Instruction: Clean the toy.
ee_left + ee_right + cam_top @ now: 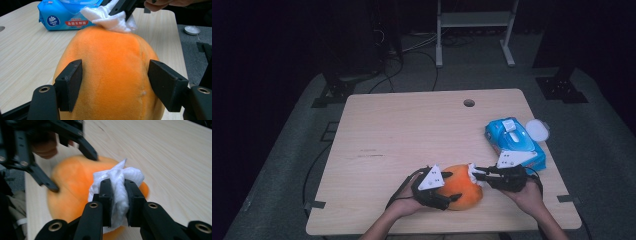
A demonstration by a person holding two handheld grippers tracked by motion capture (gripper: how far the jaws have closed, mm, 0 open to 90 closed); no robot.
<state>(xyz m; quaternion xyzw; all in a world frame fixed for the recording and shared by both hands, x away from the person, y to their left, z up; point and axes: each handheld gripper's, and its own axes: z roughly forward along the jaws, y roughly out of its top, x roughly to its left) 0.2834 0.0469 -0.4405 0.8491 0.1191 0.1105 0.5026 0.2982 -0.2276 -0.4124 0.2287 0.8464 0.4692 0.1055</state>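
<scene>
An orange plush toy point(460, 187) lies near the front edge of the wooden table point(412, 130). My left gripper point(454, 186) holds it from the left, one black pad pressed on each side of the plush toy point(112, 75). My right gripper point(475, 175) comes in from the right, shut on a crumpled white wipe point(472, 172). In the right gripper view the wipe point(117, 177) is pinched between the pads and rests against the plush toy point(72, 185). In the left gripper view the wipe point(110, 20) sits on the toy's far top.
A blue pack of wet wipes point(514, 142) lies at the table's right side, just behind my right hand. A white round lid point(538, 129) sits beside it at the edge. A cable hole point(469, 103) is near the far edge. A metal rack stands beyond.
</scene>
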